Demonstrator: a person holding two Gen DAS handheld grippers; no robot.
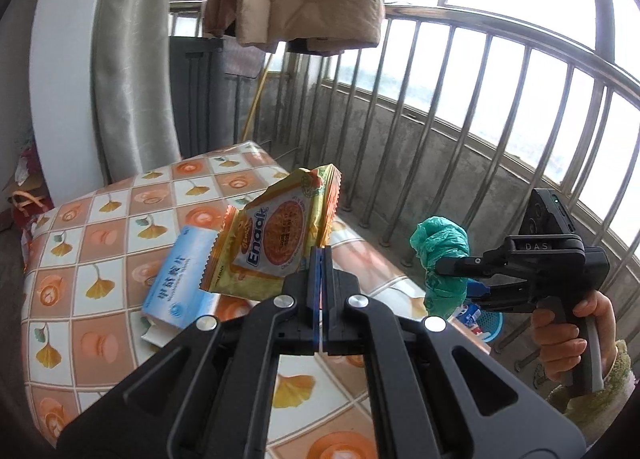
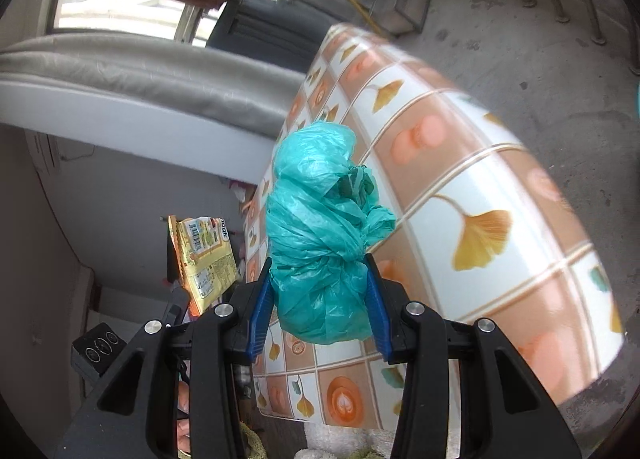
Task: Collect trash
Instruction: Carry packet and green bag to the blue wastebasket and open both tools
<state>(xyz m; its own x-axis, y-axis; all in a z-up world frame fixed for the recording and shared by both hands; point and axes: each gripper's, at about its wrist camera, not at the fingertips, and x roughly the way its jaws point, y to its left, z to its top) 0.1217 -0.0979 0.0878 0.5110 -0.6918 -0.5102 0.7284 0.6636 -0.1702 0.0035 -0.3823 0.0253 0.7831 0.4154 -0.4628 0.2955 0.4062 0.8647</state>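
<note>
The left gripper (image 1: 320,259) was clenched on the lower edge of a yellow wrapper (image 1: 276,235), its blue pads pressed nearly together on the foil. The wrapper hung in the air above the table (image 1: 100,243), its long axis tilting up and away to the right, one serrated end pointing down-left toward a blue box (image 1: 180,279) lying flat on the tablecloth below. In the right wrist view the wrapper (image 2: 204,255) showed its barcode side, standing roughly on end.

The right gripper (image 2: 318,295) was grasping a crumpled green bag (image 2: 320,235) around its lower part, fingers (image 2: 260,307) spread to either side of the bundle. The bag's (image 1: 444,259) long axis ran out along the fingers, and it was held off the table's right edge, near the railing (image 1: 500,99). A small blue basket (image 1: 490,325) sat on the floor beneath it
</note>
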